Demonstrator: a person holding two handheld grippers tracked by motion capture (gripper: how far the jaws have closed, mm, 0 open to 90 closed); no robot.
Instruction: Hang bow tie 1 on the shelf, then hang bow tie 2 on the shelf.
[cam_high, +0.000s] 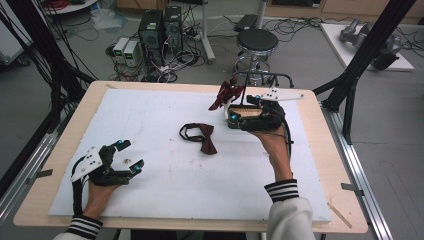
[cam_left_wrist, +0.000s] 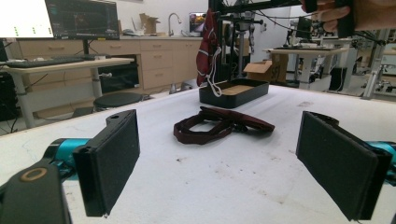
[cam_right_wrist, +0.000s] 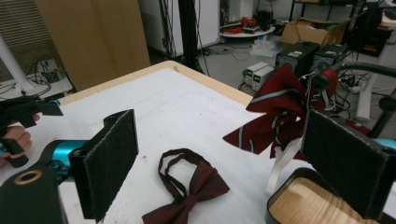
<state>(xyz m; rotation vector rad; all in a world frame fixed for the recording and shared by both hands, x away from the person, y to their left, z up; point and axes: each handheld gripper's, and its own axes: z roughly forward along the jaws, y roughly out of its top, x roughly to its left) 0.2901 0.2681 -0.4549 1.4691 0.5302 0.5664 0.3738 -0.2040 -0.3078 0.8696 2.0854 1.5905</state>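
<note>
A plain dark red bow tie (cam_high: 203, 138) (cam_left_wrist: 219, 124) (cam_right_wrist: 189, 189) with its strap loop lies flat in the middle of the white mat (cam_high: 165, 180). A striped dark red bow tie (cam_high: 226, 95) (cam_left_wrist: 206, 44) (cam_right_wrist: 280, 109) hangs from a black stand over a black tray (cam_high: 243, 112) (cam_left_wrist: 233, 92) (cam_right_wrist: 303, 203) with a wooden floor. My right gripper (cam_high: 240, 106) (cam_right_wrist: 224, 140) is open, held just above the tray beside the hanging tie. My left gripper (cam_high: 131, 154) (cam_left_wrist: 219, 144) is open and holds nothing, low over the mat at the near left, pointing at the flat tie.
The wooden table edge (cam_high: 320, 150) frames the mat. Behind the table are a black stool (cam_high: 256, 42) and computer boxes with cables (cam_high: 160, 35) on the floor. Black frame posts (cam_high: 360, 55) rise at the right.
</note>
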